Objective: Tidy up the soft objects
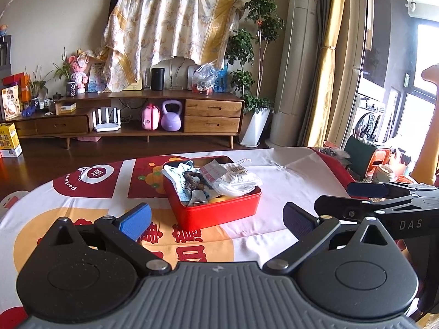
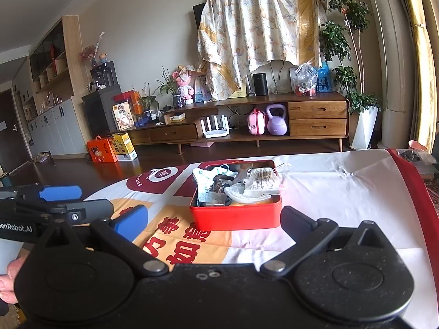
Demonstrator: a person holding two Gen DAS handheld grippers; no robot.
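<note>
Fingers (image 1: 136, 220) spread, empty | red tin (image 1: 216, 213) ahead, apart

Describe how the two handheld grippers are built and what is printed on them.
Both are black linkage grippers with round pivot housings, silver pivot pins and ribbed blue pads on the fingers. The left gripper has a grey ribbed body; seen from the right wrist view, its side reads "enRobot.AI". The right gripper has a black speckled body; its side, seen from the left wrist view, shows "DAS". No cables show.
</note>
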